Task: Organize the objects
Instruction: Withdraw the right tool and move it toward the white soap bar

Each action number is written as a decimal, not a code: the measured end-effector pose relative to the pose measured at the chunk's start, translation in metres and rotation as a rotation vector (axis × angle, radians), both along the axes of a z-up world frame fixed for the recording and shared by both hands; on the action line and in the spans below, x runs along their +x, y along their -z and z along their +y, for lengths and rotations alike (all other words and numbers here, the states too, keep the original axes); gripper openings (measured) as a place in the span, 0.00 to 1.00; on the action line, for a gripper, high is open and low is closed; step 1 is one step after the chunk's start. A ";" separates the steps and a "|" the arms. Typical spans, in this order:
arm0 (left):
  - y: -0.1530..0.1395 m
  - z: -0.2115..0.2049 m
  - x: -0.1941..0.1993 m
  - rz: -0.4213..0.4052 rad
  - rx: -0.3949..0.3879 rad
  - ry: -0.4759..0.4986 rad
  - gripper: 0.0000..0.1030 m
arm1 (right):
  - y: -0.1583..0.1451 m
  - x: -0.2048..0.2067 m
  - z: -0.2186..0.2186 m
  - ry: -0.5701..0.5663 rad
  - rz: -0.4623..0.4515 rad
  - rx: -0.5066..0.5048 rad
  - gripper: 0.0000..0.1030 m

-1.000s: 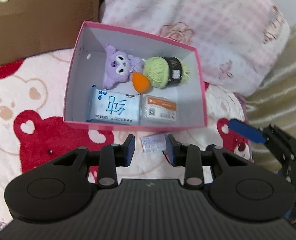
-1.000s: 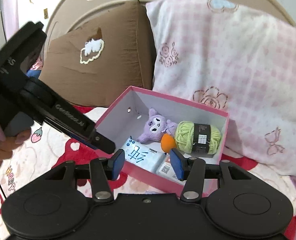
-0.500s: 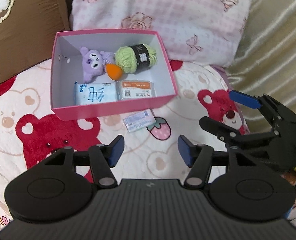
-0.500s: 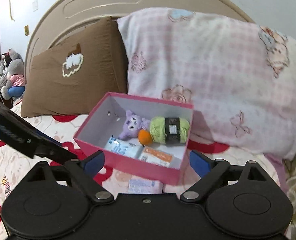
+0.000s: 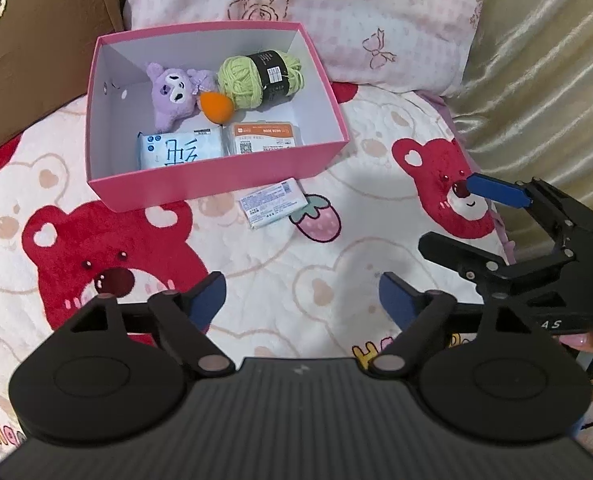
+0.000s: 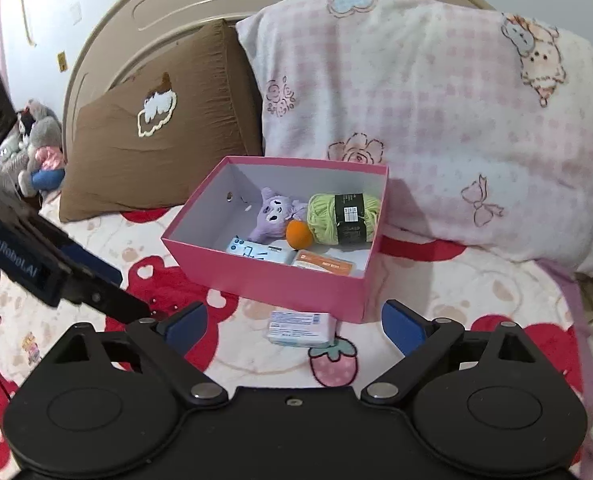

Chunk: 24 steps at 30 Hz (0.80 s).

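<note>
An open pink box [image 5: 216, 188] [image 6: 264, 284] sits on the bed. It holds a purple plush [image 5: 172, 94], a green yarn ball [image 5: 260, 78], an orange ball [image 5: 216, 108], a blue-and-white tissue pack [image 5: 180, 152] and an orange-and-white packet [image 5: 262, 138]. A small white packet [image 5: 272, 208] [image 6: 300, 328] lies on the blanket just in front of the box. My left gripper [image 5: 300, 300] hovers short of that packet, jaws opening, nothing between them. My right gripper [image 6: 294, 326] is close behind the same packet, jaws opening wide and empty. In the left wrist view it [image 5: 448, 212] shows at the right.
The bear-print blanket [image 5: 116, 248] covers the bed. A brown pillow [image 6: 156, 140] and a pink checked pillow [image 6: 436, 120] lean on the headboard behind the box. A beige quilt [image 5: 536, 80] lies to the right. Plush toys [image 6: 36, 148] sit at the far left.
Both grippers have drawn back from the box and spread their jaws from narrow to wide. The small packet, before right at the left fingertips, now lies clear ahead.
</note>
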State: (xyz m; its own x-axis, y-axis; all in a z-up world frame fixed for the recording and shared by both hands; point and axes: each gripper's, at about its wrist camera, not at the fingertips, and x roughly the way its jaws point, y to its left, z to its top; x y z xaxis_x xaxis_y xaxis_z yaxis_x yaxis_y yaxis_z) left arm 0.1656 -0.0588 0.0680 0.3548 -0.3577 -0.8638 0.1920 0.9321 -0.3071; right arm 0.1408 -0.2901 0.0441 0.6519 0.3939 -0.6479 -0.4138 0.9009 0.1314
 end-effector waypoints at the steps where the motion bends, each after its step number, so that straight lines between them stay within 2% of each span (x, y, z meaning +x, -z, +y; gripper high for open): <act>1: 0.003 0.000 0.000 0.002 -0.001 -0.001 0.83 | 0.002 0.000 0.000 0.008 0.005 0.005 0.95; 5: 0.015 0.000 0.001 0.025 -0.001 -0.006 0.91 | 0.010 -0.001 0.006 -0.006 0.031 0.005 0.95; 11: 0.036 0.004 0.003 0.054 0.017 -0.030 0.91 | 0.023 -0.003 0.020 -0.032 0.036 -0.052 0.95; 14: 0.046 0.005 -0.003 0.005 0.074 -0.079 0.93 | 0.029 -0.002 0.026 -0.055 0.045 -0.052 0.95; 16: 0.054 0.005 -0.008 -0.009 0.104 -0.066 0.93 | 0.034 -0.005 0.031 -0.073 0.043 -0.065 0.95; 20: 0.071 0.013 -0.012 0.005 0.076 -0.100 0.93 | 0.047 -0.012 0.043 -0.115 0.045 -0.111 0.95; 24: 0.081 0.020 -0.014 0.001 0.079 -0.174 0.93 | 0.057 -0.014 0.050 -0.153 0.037 -0.139 0.95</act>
State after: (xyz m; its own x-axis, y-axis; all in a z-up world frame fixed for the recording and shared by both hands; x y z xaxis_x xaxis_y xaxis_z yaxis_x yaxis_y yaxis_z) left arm 0.1520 -0.0385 -0.0127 0.4049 -0.2219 -0.8870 0.0257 0.9725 -0.2316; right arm 0.1270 -0.2402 -0.0130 0.5660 0.3918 -0.7253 -0.5443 0.8384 0.0282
